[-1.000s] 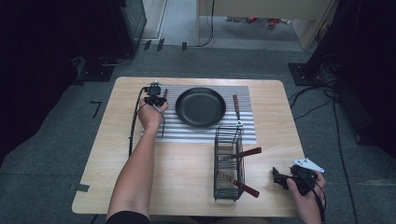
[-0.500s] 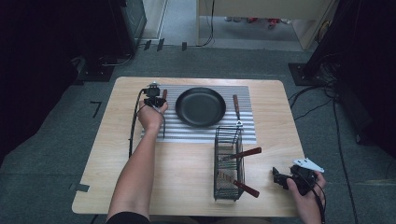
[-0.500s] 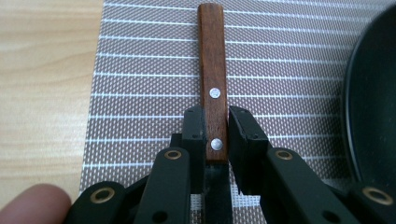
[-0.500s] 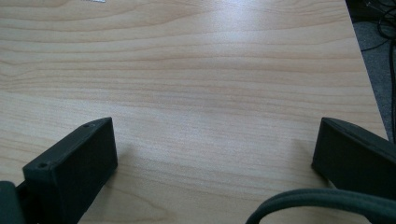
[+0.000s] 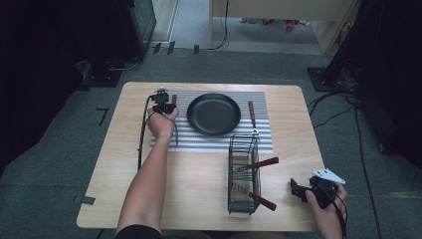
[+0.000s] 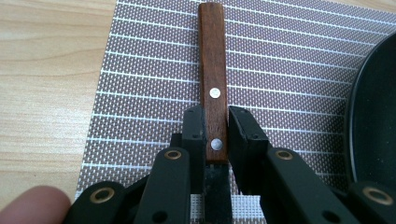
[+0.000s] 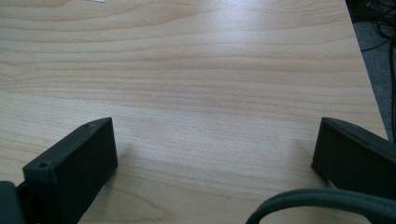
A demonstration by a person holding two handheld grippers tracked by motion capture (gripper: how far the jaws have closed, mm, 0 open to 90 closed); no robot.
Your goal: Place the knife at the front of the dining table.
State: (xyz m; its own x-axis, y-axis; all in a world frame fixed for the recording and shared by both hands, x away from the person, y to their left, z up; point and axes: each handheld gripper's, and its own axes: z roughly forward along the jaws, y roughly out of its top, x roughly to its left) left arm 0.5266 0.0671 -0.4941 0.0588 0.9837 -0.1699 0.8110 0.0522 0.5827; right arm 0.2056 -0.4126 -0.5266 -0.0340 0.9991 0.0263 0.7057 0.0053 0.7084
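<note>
My left gripper [image 5: 164,105] rests at the left end of the striped placemat [image 5: 219,142], just left of the black frying pan [image 5: 213,114]. In the left gripper view the left gripper [image 6: 215,120] is shut on the brown wooden handle [image 6: 212,56] of a flat utensil lying on the placemat [image 6: 140,93], both pads pressed on the handle near its lower rivet. The pan's rim [image 6: 373,116] shows at the right. My right gripper [image 5: 294,188] sits at the table's near right corner. Its jaws stand wide open over bare wood, with nothing between them [image 7: 212,144].
A wire basket [image 5: 243,174] stands in front of the placemat, with two wooden-handled utensils [image 5: 263,163] sticking out to its right. Another wooden-handled utensil [image 5: 252,115] lies right of the pan. The wooden table [image 5: 199,199] has bare room at front left.
</note>
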